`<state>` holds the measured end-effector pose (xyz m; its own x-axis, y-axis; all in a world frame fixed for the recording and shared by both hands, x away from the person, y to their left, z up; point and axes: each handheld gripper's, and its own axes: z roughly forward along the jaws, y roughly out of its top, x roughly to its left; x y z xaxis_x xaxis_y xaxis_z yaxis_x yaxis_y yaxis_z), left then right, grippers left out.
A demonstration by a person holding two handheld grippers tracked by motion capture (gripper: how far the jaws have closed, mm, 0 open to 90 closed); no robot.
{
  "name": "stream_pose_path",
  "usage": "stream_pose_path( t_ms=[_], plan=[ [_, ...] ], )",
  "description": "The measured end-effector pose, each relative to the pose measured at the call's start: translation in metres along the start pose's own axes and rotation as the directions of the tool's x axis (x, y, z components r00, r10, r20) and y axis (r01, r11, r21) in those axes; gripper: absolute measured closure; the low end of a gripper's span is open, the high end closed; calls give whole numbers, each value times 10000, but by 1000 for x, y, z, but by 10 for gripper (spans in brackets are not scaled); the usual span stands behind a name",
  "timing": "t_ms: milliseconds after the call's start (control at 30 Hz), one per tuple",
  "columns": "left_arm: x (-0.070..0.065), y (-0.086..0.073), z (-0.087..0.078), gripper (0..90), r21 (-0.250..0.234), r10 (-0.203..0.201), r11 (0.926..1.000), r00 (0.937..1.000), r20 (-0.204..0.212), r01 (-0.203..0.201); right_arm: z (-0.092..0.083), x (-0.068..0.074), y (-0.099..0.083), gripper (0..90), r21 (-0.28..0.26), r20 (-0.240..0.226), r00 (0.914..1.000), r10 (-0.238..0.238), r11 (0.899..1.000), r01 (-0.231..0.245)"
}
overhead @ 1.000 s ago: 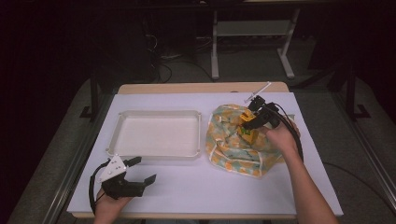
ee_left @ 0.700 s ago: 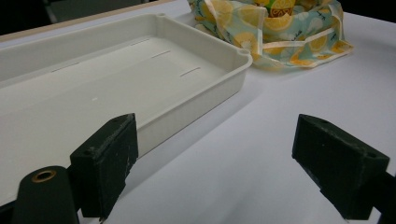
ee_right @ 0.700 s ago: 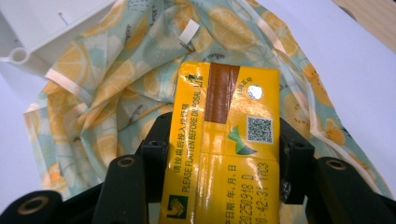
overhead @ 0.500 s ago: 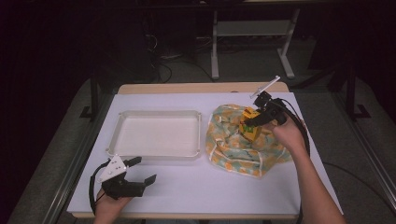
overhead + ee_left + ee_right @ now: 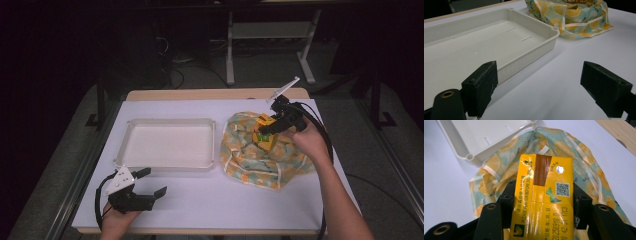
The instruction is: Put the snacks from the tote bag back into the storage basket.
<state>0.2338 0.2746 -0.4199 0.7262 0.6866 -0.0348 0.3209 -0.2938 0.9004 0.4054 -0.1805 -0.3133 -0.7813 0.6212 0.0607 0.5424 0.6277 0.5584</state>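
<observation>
Near the tabletop's front left corner we saw the left gripper (image 5: 150, 182) resting on the white sheet (image 5: 210, 200), its jaws spread wide apart with nothing between them. Just beyond it, on the left half of the tabletop, lay the shallow white rectangular plastic tray (image 5: 131, 124). To its right, towards the right edge, sat the crumpled lemon-print cloth bag (image 5: 250, 160). Above that bag the right gripper (image 5: 541, 205) had its jaws clamped on the glossy yellow rectangular carton (image 5: 545, 195), gripping its two long sides.
</observation>
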Motion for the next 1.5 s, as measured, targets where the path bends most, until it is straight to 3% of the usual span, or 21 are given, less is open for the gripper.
stream_pose_path(
  t_ms=[300, 700, 1200, 1333, 1500],
  plan=[
    [0, 0, 0, 143, 42, 12, 10000, 10000, -6, -12, -7, 6, 6, 492, -169, -313, 9987, -410, 9990, 405],
    [0, 0, 0, 143, 3, -44, 10000, 10000, -6, 44, -11, 12, 15, 492, -288, -622, 9964, -578, 9980, 561],
    [0, 0, 0, 143, 17, -55, 10000, 10000, 5, 55, -11, 24, 26, 492, -391, -979, 9885, -1153, 9929, 1120],
    [1, 0, -1, 143, 49, -53, 10000, 10000, 2, 53, -11, 29, 30, 492, -413, -1258, 9835, -1299, 9912, 1256],
    [1, 0, -1, 143, 53, -45, 10000, 10000, 8, 45, -10, 34, 35, 492, -463, -1243, 9810, -1491, 9884, 1443]
  ],
)
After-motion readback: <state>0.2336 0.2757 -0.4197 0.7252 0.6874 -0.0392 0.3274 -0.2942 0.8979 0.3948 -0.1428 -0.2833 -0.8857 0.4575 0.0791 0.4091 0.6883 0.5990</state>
